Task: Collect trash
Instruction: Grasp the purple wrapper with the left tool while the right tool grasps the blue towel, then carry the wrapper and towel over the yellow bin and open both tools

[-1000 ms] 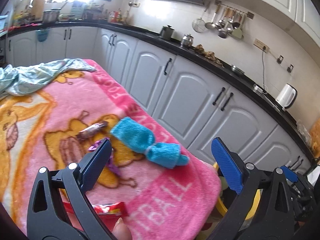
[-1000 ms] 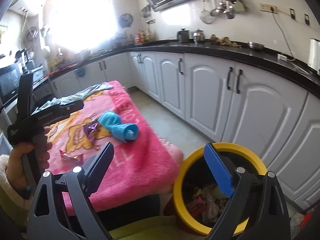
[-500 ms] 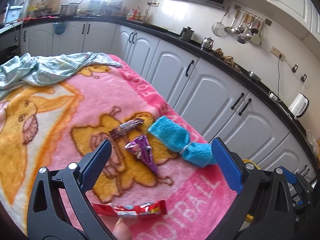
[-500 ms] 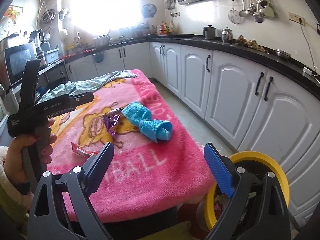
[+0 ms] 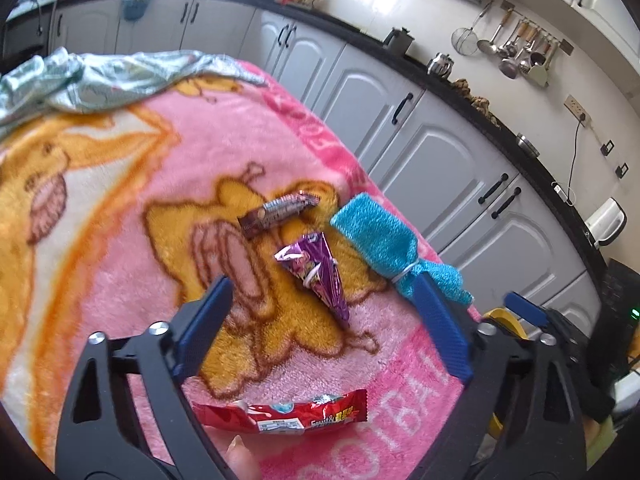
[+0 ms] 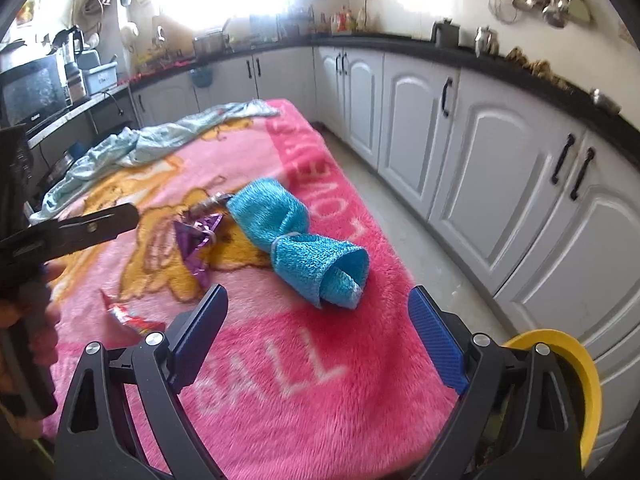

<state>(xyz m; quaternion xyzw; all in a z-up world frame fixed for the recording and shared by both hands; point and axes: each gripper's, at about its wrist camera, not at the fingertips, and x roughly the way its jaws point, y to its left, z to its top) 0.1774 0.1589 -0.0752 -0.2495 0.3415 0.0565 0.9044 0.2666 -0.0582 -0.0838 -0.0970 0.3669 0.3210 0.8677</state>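
Observation:
Three wrappers lie on the pink blanket (image 5: 240, 140): a brown one (image 5: 278, 209), a purple cone-shaped one (image 5: 318, 268) and a red one (image 5: 288, 412) near the front edge. My left gripper (image 5: 324, 328) is open and empty, hovering above the blanket just short of the purple wrapper, with the red wrapper below it. My right gripper (image 6: 316, 328) is open and empty over the blanket's near part. In the right wrist view the purple wrapper (image 6: 198, 240) and red wrapper (image 6: 128, 314) show, and the left gripper's finger (image 6: 92, 228) enters from the left.
A rolled blue towel (image 5: 394, 244) lies right of the wrappers; it also shows in the right wrist view (image 6: 296, 240). A pale green cloth (image 5: 100, 76) is bunched at the blanket's far end. A yellow-rimmed bin (image 6: 568, 380) stands at the blanket's right corner. White cabinets (image 6: 500, 184) line the right.
Both grippers have swung left from the bin toward the blanket. The wrappers now sit nearer the centre of the left view, and the bin has slid to the right view's edge.

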